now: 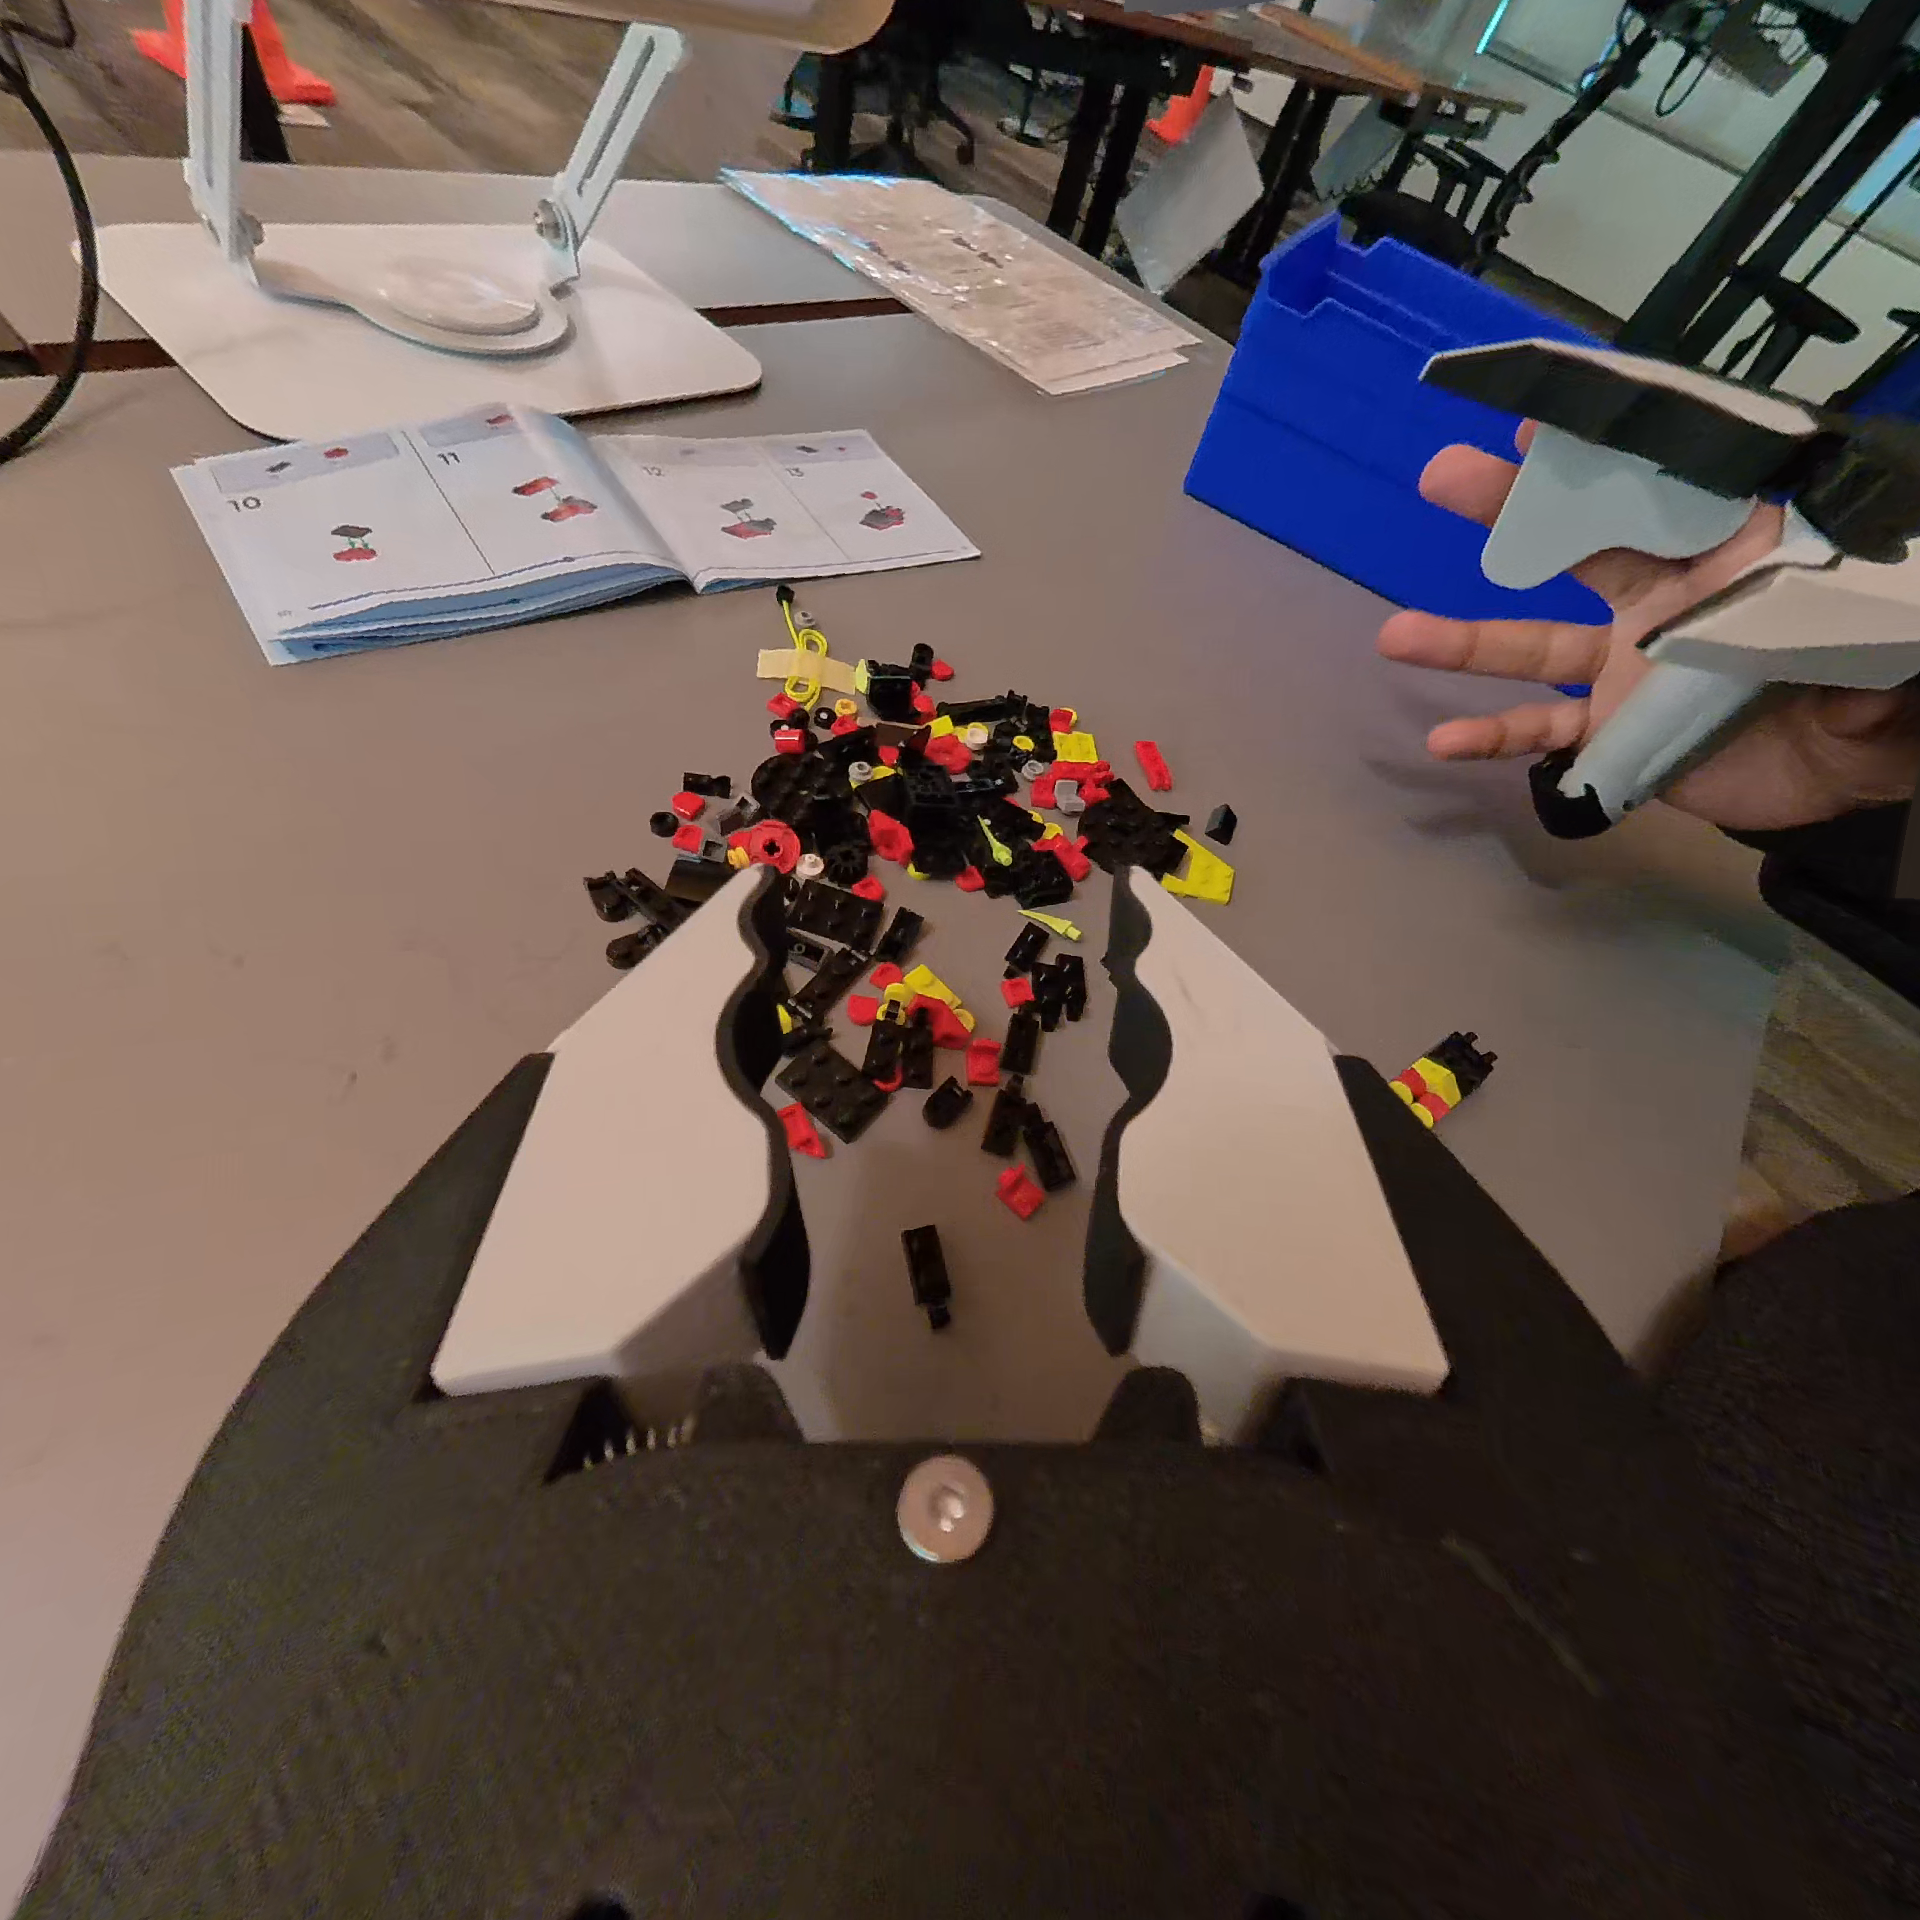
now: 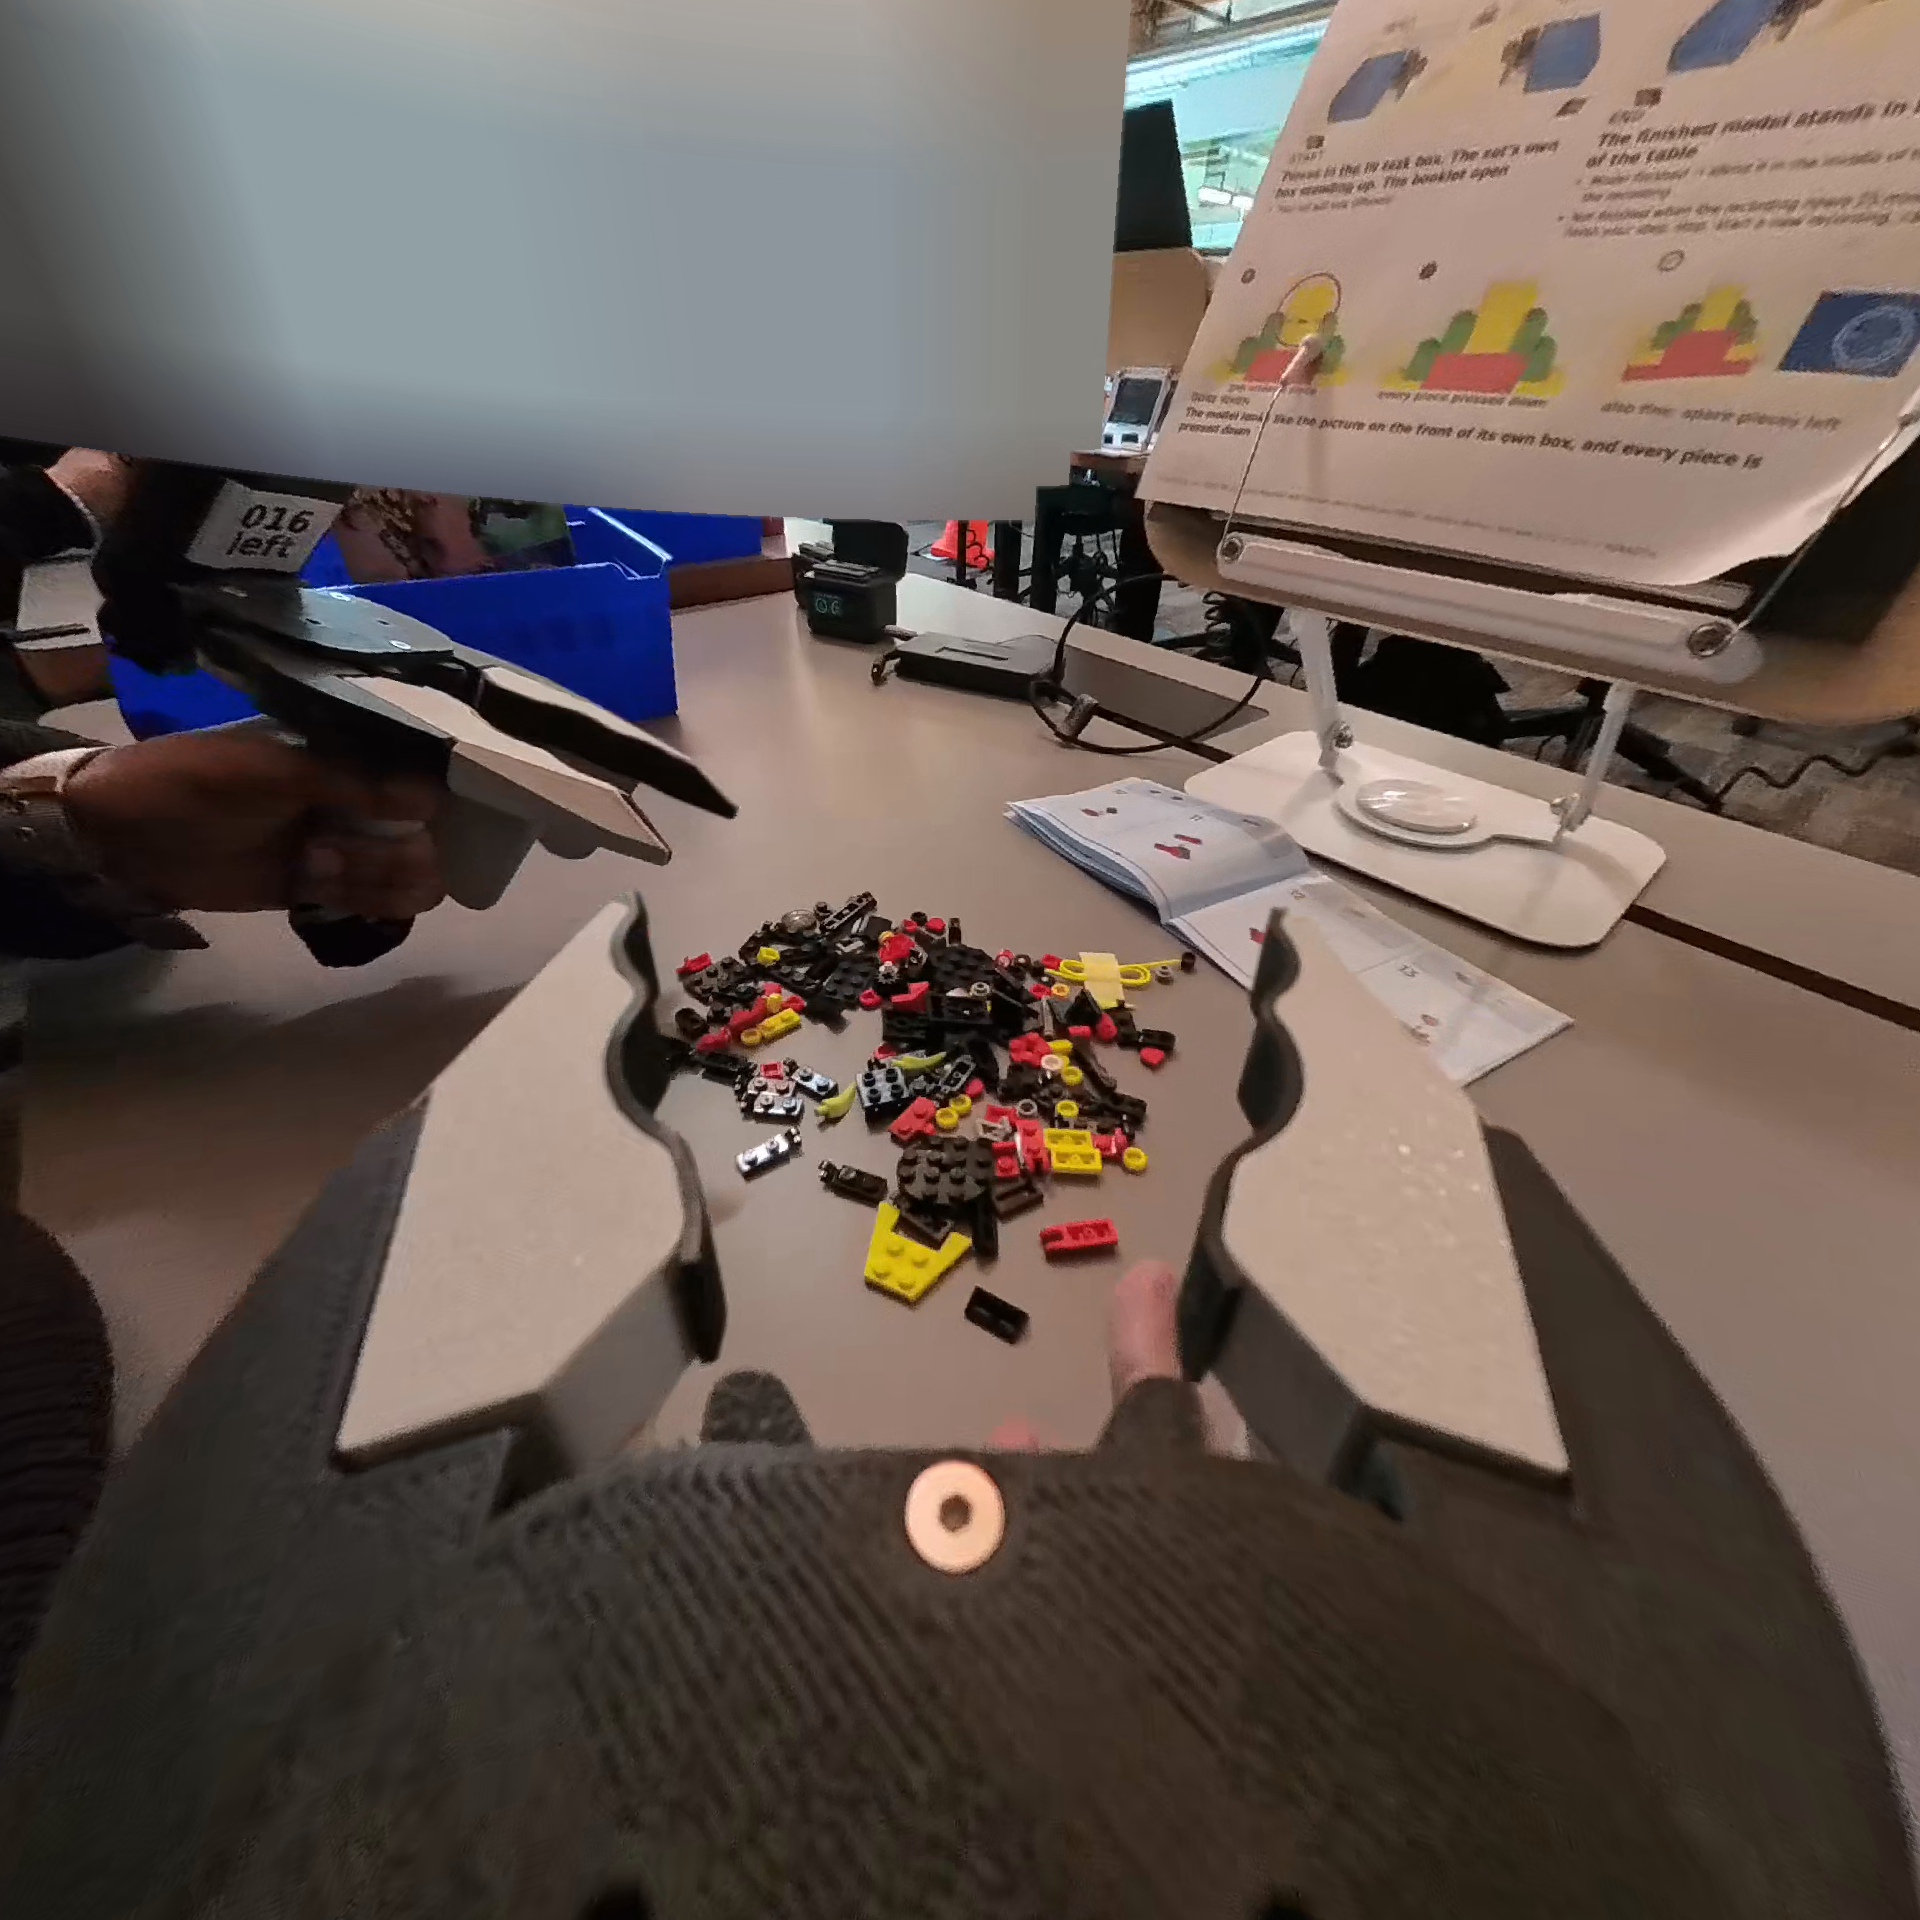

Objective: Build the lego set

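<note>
Two hand-held grippers are hovering over a loose heap of small black, red and yellow plastic lego pieces (image 1: 914, 862) that is lying in the middle of a grey surface (image 1: 312, 935). The left gripper (image 1: 940, 883), grey-fingered on a black body, is pointing straight into the heap with its jaws standing apart and holding nothing; scattered plates are showing between the fingers, and a single narrow black brick (image 1: 927, 1273) is lying alone on the near side, its long axis running roughly along the gripper's line of reach. The right gripper (image 2: 951, 925) is facing the same heap (image 2: 925, 1070) from the other side, jaws also wide apart and empty, with a yellow wedge plate (image 2: 914, 1259) and a small red plate (image 2: 1078, 1234) lying nearest its opening.

A small part-built stack of yellow, red and black pieces (image 1: 1444, 1075) is sitting apart from the heap, near the surface's edge, just outside the left gripper's right finger.

Judging by these positions, the left gripper is the nearer one to the lone black brick, which would call for closing across its narrow width rather than along its length. An open pale-blue instruction booklet (image 1: 561, 520) is lying beyond the heap, in front of a white document stand (image 1: 416, 312), with a blue plastic bin (image 1: 1351, 416) standing off to one side. The build appears to be at an early stage, most pieces unsorted.
</note>
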### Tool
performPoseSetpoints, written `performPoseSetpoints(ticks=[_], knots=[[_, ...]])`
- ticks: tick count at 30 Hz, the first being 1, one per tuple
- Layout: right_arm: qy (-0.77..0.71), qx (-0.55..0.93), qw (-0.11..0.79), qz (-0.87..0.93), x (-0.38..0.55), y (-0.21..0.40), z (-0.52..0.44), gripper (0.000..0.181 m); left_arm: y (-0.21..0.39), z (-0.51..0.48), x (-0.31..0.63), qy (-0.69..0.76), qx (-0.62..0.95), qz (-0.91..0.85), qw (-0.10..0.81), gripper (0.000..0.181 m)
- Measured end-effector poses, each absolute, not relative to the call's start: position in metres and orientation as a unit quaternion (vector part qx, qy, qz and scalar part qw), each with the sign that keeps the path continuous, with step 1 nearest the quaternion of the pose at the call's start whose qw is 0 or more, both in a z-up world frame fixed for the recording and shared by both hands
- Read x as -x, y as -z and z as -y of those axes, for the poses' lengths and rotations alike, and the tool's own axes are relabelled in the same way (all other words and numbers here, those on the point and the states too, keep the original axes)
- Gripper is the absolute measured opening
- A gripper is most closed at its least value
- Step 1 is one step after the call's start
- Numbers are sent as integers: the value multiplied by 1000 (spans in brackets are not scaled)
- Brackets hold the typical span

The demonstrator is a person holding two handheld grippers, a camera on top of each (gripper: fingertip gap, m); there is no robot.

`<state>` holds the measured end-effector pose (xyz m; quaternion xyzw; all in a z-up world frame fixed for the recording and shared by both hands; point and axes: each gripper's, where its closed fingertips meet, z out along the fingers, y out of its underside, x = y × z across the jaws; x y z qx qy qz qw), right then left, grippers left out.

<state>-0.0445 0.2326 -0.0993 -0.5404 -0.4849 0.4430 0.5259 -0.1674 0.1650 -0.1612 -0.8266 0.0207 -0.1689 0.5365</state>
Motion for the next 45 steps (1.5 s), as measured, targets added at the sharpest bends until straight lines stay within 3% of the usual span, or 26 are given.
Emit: performPoseSetpoints(ticks=[6,8,10,19,22,24,25,28,38,45], knots=[[-425,509,571,484,39,88,-232,81,161,-166,163,164,825,-36,539,62],[-434,467,592,493,33,77,-223,20,160,-164,159,180,821,-46,539,44],[-462,428,599,495,28,66,-211,0,159,-163,155,195,819,-49,538,34],[-499,434,552,507,32,76,-204,0,160,-163,155,203,818,-51,535,22],[-536,456,441,557,41,106,-179,1,156,-164,159,201,812,-44,546,11],[-539,489,333,599,47,138,-158,41,152,-164,162,198,807,-39,556,6],[-522,497,298,626,48,151,-149,52,152,-164,163,197,807,-37,556,6],[-477,493,275,674,49,173,-136,62,154,-164,164,202,809,-33,552,7],[-408,503,236,724,43,209,-130,57,156,-164,163,204,811,-34,547,9],[-382,488,227,751,38,220,-126,40,157,-164,163,207,813,-30,543,10]])
